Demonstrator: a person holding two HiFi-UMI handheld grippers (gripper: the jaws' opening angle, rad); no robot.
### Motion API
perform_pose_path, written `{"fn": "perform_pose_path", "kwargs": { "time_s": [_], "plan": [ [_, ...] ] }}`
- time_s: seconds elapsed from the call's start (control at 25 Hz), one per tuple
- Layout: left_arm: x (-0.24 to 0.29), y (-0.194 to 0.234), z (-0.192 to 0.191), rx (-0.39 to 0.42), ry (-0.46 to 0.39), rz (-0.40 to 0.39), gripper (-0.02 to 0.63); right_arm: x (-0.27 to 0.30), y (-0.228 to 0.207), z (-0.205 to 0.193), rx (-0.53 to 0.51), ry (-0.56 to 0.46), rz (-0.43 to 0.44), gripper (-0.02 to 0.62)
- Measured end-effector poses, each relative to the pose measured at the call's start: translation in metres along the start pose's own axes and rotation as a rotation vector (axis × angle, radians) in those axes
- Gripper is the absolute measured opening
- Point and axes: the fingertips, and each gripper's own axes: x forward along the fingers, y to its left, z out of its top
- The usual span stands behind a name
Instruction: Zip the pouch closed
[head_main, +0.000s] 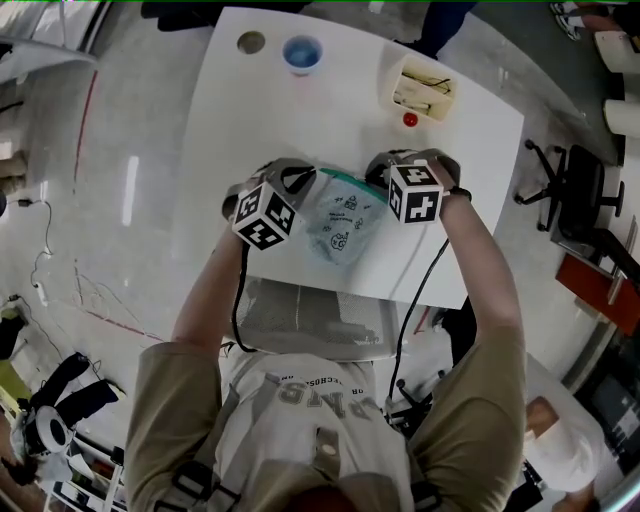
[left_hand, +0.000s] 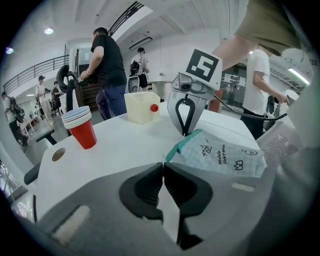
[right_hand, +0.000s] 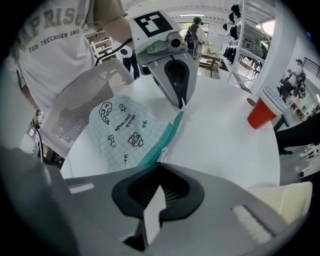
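The left gripper (left_hand: 163, 164) fingers clench the pale-green printed fabric pouch (left_hand: 225, 157) by its corner, the right gripper (right_hand: 162, 163) fingers pinch its silver zip pull (right_hand: 164, 151); zip looks nearly closed, release remains

free: table (head_main: 330, 130) middle | far edge blocked: cup (head_main: 302, 54), box (head_main: 422, 88), red ball (head_main: 410, 119) | near edge: pouch (head_main: 340, 225), chair (head_main: 300, 320)
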Motion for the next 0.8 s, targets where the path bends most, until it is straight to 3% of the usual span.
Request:
{"fn": "perform_pose_path", "kwargs": {
  "time_s": [0.8],
  "plan": [
    [0.000,-0.001,-0.004,-0.019,0.017,0.021,0.021,0.000,0.016,-0.020,0.004,0.043,-0.001,-0.002]
  ]
}}
